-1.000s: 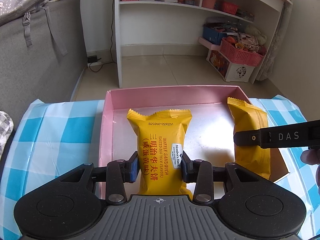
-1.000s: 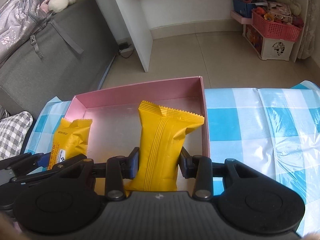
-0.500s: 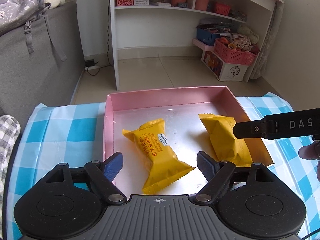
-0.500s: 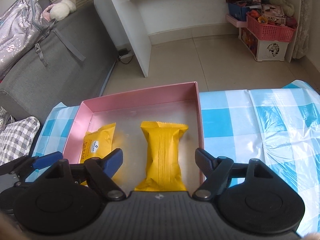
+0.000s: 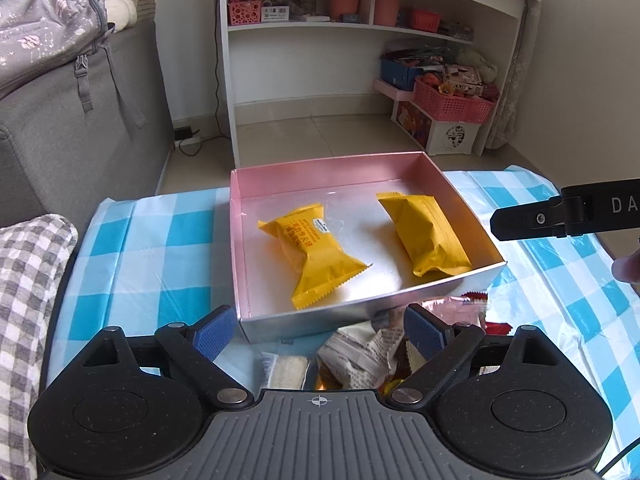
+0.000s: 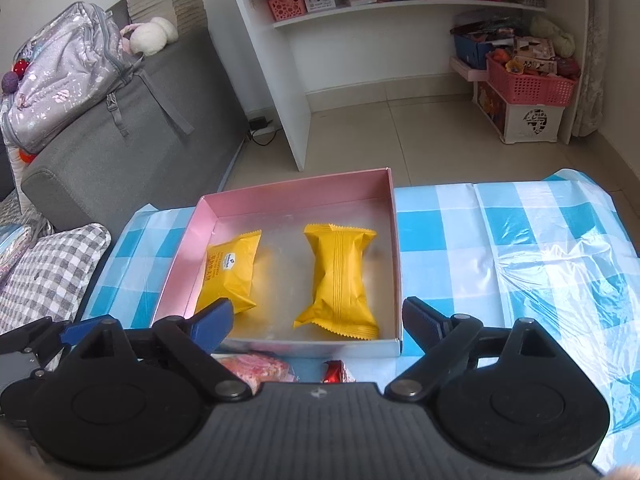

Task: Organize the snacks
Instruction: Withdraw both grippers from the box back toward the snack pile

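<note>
Two yellow snack packets lie apart inside a pink box (image 5: 236, 240) (image 6: 188, 240) on a blue checked tablecloth. The printed packet (image 5: 312, 252) (image 6: 232, 270) lies at the left, the plain-side packet (image 5: 424, 236) (image 6: 340, 280) at the right. My left gripper (image 5: 320, 332) is open and empty, pulled back in front of the box's near wall, above a pile of loose snacks (image 5: 368, 356). My right gripper (image 6: 316, 320) is open and empty, also before the near wall; it shows at the right edge of the left wrist view (image 5: 560, 216).
Loose wrapped snacks (image 6: 260, 368) lie on the cloth just before the box. A checked cushion (image 5: 28, 280) lies at the left. A grey sofa (image 6: 120, 152) with a backpack, white shelves (image 5: 360, 40) and pink baskets (image 6: 528, 84) stand beyond the table.
Both grippers opened and let go of the yellow packets, which now lie flat in the box. Both grippers have pulled back toward me, out of the box.
</note>
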Motion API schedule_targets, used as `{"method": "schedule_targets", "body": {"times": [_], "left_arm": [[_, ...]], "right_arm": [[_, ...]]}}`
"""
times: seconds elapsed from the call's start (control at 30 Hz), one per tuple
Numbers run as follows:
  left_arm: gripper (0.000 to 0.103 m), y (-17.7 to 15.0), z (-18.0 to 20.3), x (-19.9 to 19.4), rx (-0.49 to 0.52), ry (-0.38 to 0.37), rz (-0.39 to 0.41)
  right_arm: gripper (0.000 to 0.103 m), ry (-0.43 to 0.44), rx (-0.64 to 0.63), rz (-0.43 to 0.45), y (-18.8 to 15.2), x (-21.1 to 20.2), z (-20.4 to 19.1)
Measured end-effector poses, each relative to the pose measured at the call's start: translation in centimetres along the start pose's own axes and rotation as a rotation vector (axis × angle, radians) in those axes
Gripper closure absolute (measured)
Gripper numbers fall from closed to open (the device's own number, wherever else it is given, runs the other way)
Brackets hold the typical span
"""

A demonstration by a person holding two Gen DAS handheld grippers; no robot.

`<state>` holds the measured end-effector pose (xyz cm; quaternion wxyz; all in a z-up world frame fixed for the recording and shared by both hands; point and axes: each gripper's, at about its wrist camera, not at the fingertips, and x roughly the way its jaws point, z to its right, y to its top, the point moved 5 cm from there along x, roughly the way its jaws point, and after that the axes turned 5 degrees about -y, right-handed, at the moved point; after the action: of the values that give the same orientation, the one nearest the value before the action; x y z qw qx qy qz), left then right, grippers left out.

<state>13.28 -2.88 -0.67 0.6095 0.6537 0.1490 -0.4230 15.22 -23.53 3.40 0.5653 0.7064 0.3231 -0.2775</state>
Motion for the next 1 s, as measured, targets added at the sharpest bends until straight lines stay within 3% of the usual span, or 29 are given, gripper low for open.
{"method": "schedule_targets", "body": {"times": [0.57,0.77,1.0], "left_arm": [[0.004,-5.5,1.1,-4.2,0.036,0.002,0.019],[0.003,-7.6,0.8,-4.0,0.044,-0.012,0.04],[0.003,-10.0,-0.1,-2.5,0.087,-0.014,0.033]], "right_arm": [[0.0,-0.017,-0.046,0.044,-5.2,-3.4,-0.1],[0.0,0.018,-0.067,0.11,-7.1,-3.7,0.5],[0.0,0.027,-0.118,0.078,-9.0,-2.6,0.8]]}}
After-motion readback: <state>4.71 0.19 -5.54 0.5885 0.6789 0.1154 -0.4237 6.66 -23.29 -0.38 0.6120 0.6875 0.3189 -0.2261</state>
